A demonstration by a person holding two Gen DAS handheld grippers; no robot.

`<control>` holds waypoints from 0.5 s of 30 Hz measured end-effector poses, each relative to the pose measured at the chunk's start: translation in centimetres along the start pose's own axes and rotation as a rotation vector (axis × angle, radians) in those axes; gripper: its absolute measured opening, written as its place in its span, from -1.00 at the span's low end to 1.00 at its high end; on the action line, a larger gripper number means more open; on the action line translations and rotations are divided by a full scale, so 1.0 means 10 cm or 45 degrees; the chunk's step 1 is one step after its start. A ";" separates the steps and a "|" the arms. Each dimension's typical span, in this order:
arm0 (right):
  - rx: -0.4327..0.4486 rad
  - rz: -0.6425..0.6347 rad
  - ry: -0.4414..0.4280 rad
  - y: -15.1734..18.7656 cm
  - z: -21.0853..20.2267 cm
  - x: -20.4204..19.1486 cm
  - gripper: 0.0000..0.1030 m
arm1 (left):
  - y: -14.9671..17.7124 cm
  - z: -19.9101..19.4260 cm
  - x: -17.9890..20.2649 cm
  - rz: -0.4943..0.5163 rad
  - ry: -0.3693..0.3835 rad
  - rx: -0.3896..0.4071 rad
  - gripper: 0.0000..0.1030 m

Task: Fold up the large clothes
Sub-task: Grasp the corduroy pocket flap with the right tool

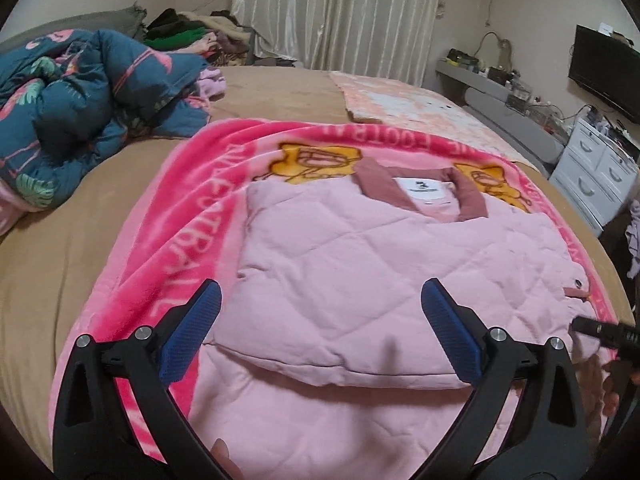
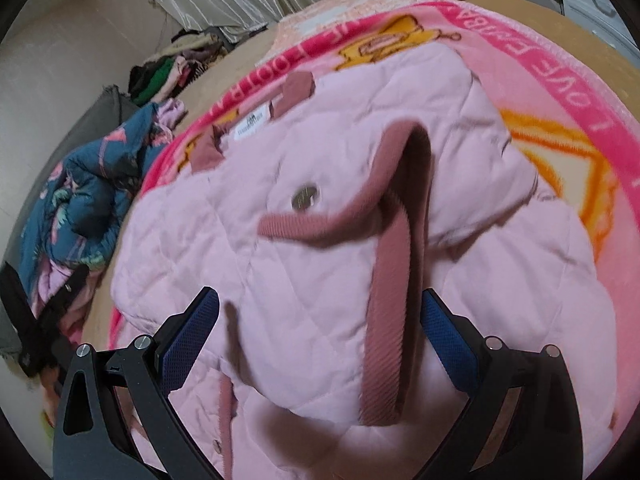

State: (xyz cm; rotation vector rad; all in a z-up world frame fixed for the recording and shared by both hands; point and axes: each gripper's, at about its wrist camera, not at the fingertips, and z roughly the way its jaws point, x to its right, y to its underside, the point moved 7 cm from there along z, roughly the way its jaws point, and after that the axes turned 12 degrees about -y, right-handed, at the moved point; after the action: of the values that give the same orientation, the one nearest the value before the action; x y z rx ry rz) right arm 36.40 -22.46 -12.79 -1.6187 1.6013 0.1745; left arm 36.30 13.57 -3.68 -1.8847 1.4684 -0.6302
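Observation:
A pale pink quilted jacket [image 1: 340, 264] lies partly folded on a bright pink blanket [image 1: 188, 208], its dusty-rose collar [image 1: 376, 184] and white label at the far end. My left gripper [image 1: 322, 286] hovers over the jacket's near folded edge, jaws wide open, and nothing sits between the blue pads [image 1: 200, 328]. In the right wrist view my right gripper [image 2: 320, 296] is also wide open just above the jacket [image 2: 304, 272]. A rose ribbed cuff [image 2: 384, 320] of the folded-in sleeve runs between its fingers, untouched by the pads. A metal snap [image 2: 305, 196] shows beyond it.
The blanket covers a tan bed [image 1: 80, 240]. A teal flamingo-print quilt [image 1: 80, 112] is bunched at the left, with a clothes pile [image 1: 188, 32] behind it. A peach cloth [image 1: 400, 100] lies at the far side. White drawers [image 1: 596, 172] stand to the right of the bed.

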 end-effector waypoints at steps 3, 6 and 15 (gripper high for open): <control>0.014 0.022 -0.006 0.06 0.01 0.01 0.92 | 0.00 0.03 -0.12 -0.008 -0.031 0.007 0.82; 0.044 0.030 0.012 0.07 -0.02 0.06 0.92 | 0.00 0.10 -0.22 -0.048 -0.028 -0.015 0.82; 0.065 0.020 -0.045 0.05 0.00 0.07 0.57 | 0.06 0.28 -0.20 -0.048 0.027 -0.040 0.78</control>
State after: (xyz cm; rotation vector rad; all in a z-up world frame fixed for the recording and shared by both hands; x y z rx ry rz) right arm 36.08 -22.93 -13.44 -1.5564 1.5793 0.1685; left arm 37.39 15.94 -5.93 -1.9391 1.4668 -0.6502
